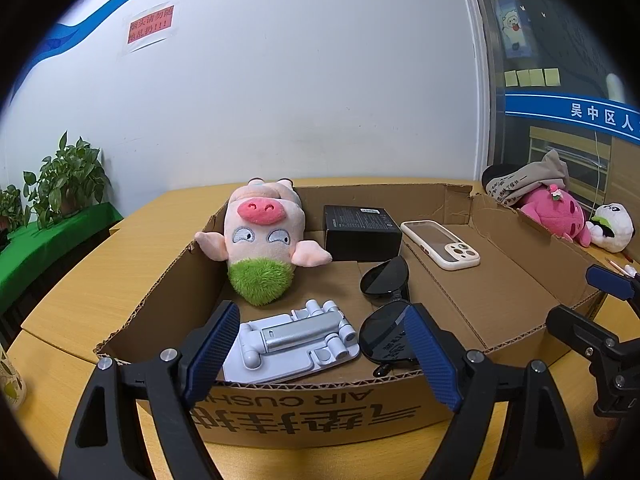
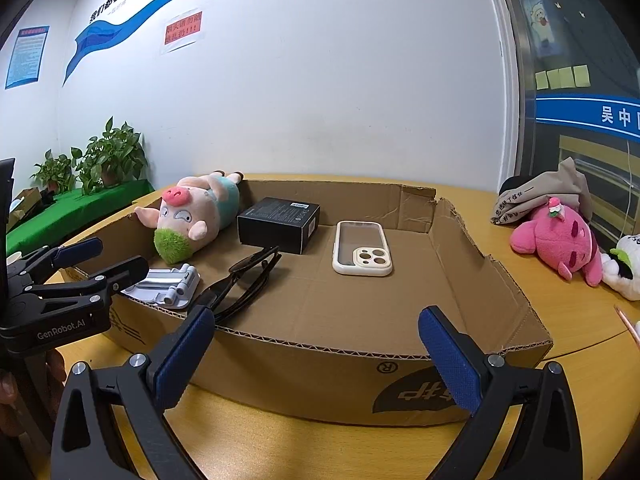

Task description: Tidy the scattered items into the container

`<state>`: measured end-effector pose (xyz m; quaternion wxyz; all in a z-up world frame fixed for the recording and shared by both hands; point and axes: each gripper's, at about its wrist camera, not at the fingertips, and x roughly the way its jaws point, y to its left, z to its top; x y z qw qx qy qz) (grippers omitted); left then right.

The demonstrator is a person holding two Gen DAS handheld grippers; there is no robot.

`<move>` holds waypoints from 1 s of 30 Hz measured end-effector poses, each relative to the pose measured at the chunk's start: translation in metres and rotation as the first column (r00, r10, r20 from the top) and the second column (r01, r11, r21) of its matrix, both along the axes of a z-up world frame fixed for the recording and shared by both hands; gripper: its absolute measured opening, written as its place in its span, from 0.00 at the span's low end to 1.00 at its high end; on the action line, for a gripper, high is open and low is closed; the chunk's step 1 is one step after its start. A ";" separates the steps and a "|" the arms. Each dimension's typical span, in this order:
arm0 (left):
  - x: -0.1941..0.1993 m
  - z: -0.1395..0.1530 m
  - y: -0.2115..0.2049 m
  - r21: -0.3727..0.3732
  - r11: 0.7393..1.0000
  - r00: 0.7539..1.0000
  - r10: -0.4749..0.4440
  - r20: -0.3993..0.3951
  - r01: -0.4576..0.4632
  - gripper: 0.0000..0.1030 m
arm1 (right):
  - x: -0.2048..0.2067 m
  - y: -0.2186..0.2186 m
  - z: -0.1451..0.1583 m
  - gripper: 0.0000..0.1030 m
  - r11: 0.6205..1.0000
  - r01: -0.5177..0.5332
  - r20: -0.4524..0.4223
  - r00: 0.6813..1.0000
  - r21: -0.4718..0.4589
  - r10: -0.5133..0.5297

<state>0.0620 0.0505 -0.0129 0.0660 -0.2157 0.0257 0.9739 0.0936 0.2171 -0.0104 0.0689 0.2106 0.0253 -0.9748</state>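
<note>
Both grippers, left gripper (image 1: 320, 356) and right gripper (image 2: 316, 356), gape wide and empty at the cardboard box's (image 2: 320, 364) near wall, whose upside-down print they partly hide.

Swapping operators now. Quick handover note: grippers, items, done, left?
Left gripper: open, empty, at the box's near wall.
Right gripper: open, empty, in front of the cardboard box.
In the box: pig plush, black box, phone case, sunglasses, folded phone stand.
Still on the table, right of the box: pink plush, panda plush, grey cloth; unclear if they belong to the job.
</note>
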 end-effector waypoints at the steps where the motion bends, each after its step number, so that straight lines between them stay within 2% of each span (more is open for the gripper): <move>1: 0.000 0.000 0.000 0.000 1.000 1.000 0.000 0.001 0.000 0.82 | 0.000 0.000 0.000 1.00 1.000 0.000 0.000 1.000 -0.001 0.000; 30: -0.001 0.000 0.001 0.002 1.000 1.000 0.006 -0.002 -0.006 0.83 | 0.000 0.000 0.000 1.00 1.000 -0.001 0.001 1.000 0.004 0.001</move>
